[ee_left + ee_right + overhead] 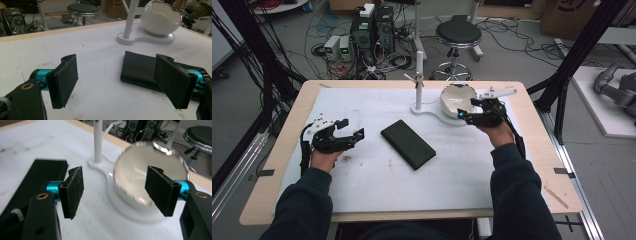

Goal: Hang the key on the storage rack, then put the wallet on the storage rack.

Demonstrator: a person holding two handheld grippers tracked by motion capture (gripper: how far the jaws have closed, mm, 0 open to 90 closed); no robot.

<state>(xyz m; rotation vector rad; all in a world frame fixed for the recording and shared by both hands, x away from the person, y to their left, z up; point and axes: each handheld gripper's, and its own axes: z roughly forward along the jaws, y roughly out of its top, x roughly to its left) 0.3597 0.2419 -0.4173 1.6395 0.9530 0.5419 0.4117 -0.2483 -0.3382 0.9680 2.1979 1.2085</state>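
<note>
Hovering wide open, gripping nothing, near the table's [287, 165] far right edge — right gripper [470, 111] beside the bowl [455, 99] (left gripper [351, 128] likewise gaping, empty) — case [407, 144] lying mid-table.

A black case [408, 144] lies on a white mat [362, 175], which covers a pale wooden table [542, 165]. The bowl [457, 100] and the stand [418, 85] with its post are glossy white. Both the left gripper [346, 131] and the right gripper [468, 111] are black, with turquoise metal behind their dark, rough pads [75, 191].
</note>
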